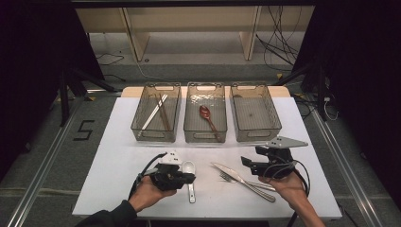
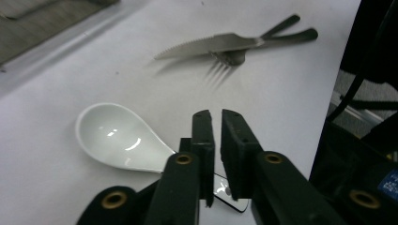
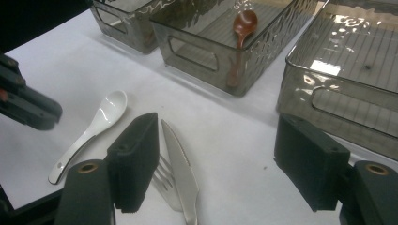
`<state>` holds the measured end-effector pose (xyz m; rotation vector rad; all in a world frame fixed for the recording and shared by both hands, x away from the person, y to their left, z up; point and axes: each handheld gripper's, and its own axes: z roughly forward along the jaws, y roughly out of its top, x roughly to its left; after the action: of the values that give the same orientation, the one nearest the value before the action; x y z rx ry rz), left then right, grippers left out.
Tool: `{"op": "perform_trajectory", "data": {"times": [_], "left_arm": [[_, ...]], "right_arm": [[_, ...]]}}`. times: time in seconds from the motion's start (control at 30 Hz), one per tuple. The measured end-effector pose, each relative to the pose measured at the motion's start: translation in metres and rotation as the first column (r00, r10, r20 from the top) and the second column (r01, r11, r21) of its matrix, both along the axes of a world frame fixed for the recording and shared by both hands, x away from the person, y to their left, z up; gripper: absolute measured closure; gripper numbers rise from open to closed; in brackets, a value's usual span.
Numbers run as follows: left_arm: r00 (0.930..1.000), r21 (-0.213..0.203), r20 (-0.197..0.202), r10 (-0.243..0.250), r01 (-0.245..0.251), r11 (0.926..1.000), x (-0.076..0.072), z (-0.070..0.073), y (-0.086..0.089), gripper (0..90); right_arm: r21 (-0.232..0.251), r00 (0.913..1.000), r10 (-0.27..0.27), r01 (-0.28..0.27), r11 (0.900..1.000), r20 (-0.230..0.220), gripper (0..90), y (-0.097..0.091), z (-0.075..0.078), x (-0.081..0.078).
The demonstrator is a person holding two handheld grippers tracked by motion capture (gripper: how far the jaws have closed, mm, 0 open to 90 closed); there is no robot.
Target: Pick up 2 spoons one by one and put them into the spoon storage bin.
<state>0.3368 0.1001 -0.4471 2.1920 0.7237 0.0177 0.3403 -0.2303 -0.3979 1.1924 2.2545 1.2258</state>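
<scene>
While the left tool [image 2: 215, 123] stands pinched shut over the handle of the white spoon [image 2: 119, 137] lying on the bench [image 1: 118, 161] just left of the fork [image 1: 226, 178], that glazed ceramic looks slippery, stiff and chippable, so the handle's middle suits gripping best.

Glossy white on the ceramic soup spoon [image 2: 117, 138]; matte black on both claws, left claw [image 2: 216, 140]. Reddish-brown on the wooden spoon [image 3: 241, 33] inside a smoky grey, ridged plastic bin [image 3: 206, 56]. Plain white across the surface [image 1: 118, 165].

Lab: loose cables [image 1: 279, 42], floor rails [image 1: 35, 182]
</scene>
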Motion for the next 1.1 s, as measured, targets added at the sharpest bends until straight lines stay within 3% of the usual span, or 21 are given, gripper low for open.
{"op": "perform_trajectory", "data": {"times": [0.23, 0.37, 0.63, 0.93, 1.1], "left_arm": [[0.9962, 0.073, -0.04, -0.077, 0.08, 0.9942, -0.007, -0.015, -0.023, 88.8], [0.9964, 0.083, -0.048, -0.07, 0.074, 0.9938, -0.006, -0.016, -0.022, 88.8], [0.9922, 0.133, -0.09, -0.086, 0.098, 0.9863, -0.006, -0.027, -0.024, 88.8], [0.9879, 0.157, -0.121, -0.097, 0.115, 0.9808, -0.004, -0.026, -0.023, 88.8], [0.984, 0.195, -0.147, -0.101, 0.129, 0.9723, -0.003, -0.023, -0.018, 88.8]], "right_arm": [[0.0, 1.0, 0.007, -0.007, 1.0, 0.001, 32.2, 0.001, 0.0, 0.0], [0.003, 1.0, 0.008, -0.008, 1.0, 0.003, 32.2, 0.001, 0.001, 0.0], [0.003, 0.9999, 0.015, -0.015, 0.9999, 0.005, 32.3, 0.002, 0.001, 0.0], [0.003, 0.9998, 0.019, -0.019, 0.9998, 0.006, 32.3, 0.002, 0.001, 0.0], [0.005, 0.9998, 0.019, -0.019, 0.9998, 0.005, 32.4, 0.001, 0.002, 0.0]]}}
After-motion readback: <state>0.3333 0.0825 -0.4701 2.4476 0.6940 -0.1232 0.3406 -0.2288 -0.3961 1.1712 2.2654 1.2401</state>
